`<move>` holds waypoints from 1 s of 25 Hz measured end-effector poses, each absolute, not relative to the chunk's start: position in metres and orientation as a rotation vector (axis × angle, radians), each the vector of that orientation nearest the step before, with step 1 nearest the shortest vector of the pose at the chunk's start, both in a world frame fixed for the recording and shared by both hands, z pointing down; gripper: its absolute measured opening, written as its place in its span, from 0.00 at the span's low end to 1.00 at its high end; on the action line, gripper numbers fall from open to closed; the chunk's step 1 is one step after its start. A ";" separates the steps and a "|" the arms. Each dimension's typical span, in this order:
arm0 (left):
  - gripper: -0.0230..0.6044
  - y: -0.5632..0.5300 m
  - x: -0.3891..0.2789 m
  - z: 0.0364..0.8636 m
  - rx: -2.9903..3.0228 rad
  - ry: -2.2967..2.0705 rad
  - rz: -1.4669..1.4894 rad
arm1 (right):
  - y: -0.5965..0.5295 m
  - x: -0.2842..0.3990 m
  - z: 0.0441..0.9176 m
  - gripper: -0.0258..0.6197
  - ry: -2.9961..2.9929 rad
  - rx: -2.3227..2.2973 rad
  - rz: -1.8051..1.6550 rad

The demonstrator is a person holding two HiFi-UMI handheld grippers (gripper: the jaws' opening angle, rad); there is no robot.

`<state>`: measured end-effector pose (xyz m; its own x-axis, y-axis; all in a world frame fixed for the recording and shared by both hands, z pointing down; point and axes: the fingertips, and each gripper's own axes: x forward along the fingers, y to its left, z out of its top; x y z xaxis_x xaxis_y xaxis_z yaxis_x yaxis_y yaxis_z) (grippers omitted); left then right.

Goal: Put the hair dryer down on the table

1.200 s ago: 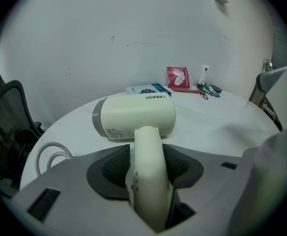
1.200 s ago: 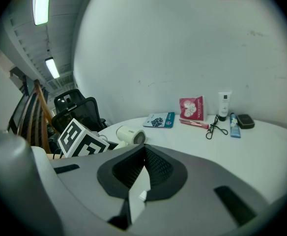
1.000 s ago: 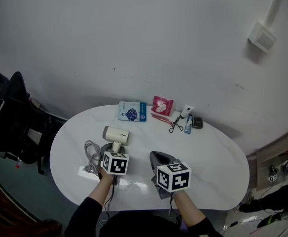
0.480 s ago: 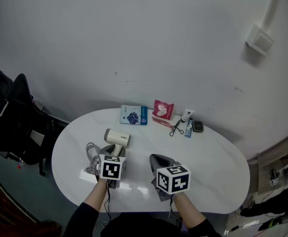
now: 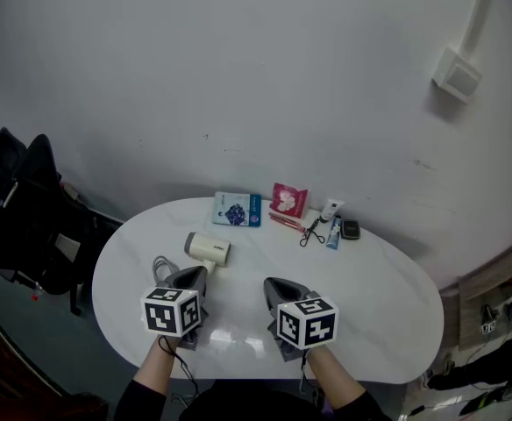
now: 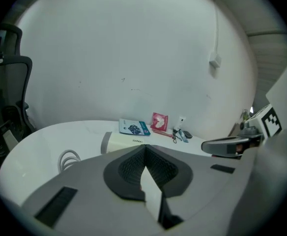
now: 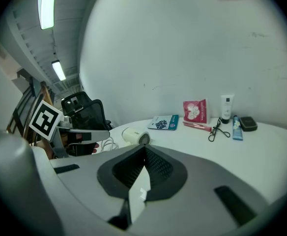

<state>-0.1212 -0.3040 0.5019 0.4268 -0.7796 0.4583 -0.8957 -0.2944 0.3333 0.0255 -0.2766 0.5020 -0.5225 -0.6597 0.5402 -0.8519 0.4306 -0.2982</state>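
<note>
The cream hair dryer (image 5: 207,249) lies on its side on the white table (image 5: 387,305), left of centre, with its grey cord (image 5: 160,268) coiled to its left. My left gripper (image 5: 190,279) hangs just in front of it, apart from it. Its jaws have just been closing and now meet with nothing between them. In the left gripper view the hair dryer (image 6: 126,140) lies beyond the jaw tips. My right gripper (image 5: 278,286) hovers beside the left one, jaws together and empty. The right gripper view shows the hair dryer (image 7: 136,136) to the left.
Along the table's far edge lie a blue packet (image 5: 237,209), a pink packet (image 5: 288,198), a white tube (image 5: 330,209), an eyelash curler (image 5: 309,229) and a dark case (image 5: 351,228). A black chair (image 5: 19,209) stands at the left. A white wall rises behind.
My left gripper has drawn back from the hair dryer toward the near edge and risen, and its jaws have closed. The hair dryer stays on the table. The right gripper has kept still.
</note>
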 end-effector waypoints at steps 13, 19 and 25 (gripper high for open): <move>0.05 -0.260 -0.120 0.473 2.176 -1.295 0.078 | -0.265 0.027 0.489 0.04 -2.410 1.259 0.771; 0.05 -0.240 -0.127 0.470 2.146 -1.298 0.014 | -0.256 0.026 0.484 0.04 -2.450 1.227 0.775; 0.05 -0.226 -0.129 0.467 2.147 -1.313 0.008 | -0.248 0.029 0.482 0.04 -2.467 1.211 0.748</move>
<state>-0.1294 -0.2258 0.4673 0.5072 -0.8041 0.3100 -0.8079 -0.3185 0.4958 0.0286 -0.2476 0.4816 -0.6035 -0.6448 0.4691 -0.7967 0.5113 -0.3221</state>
